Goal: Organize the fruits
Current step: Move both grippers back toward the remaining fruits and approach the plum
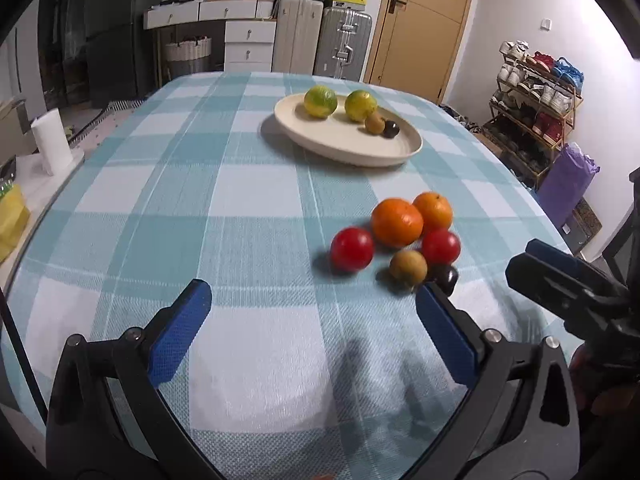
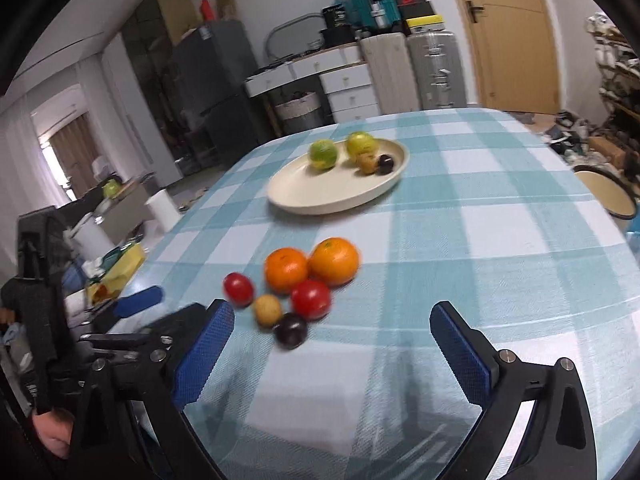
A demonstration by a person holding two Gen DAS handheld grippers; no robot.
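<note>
Left gripper (image 1: 312,304): jaws spread wide, nothing between them, hovering over the checked tablecloth (image 1: 160,240) short of the loose fruit. Right gripper (image 2: 332,328): likewise spread wide and empty, just beside the left one, pointing at the same pile.

Loose pile on the cloth, six pieces, mostly touching:
- two oranges (image 1: 397,222) (image 1: 433,211), side by side at the far edge
- two red fruits (image 1: 352,249) (image 1: 441,246), one on each flank
- one tan-brown fruit (image 1: 409,267)
- one dark purple fruit (image 1: 446,278), nearest the grippers, partly hidden behind the left gripper's right finger in the left view

Cream plate (image 1: 348,148), farther back on the table, well apart from the pile, four pieces:
- two yellow-green citrus (image 1: 320,101) (image 1: 361,105)
- one small tan fruit (image 1: 375,123)
- one small dark fruit (image 1: 390,129), touching the tan one

Right view is motion-blurred.
</note>
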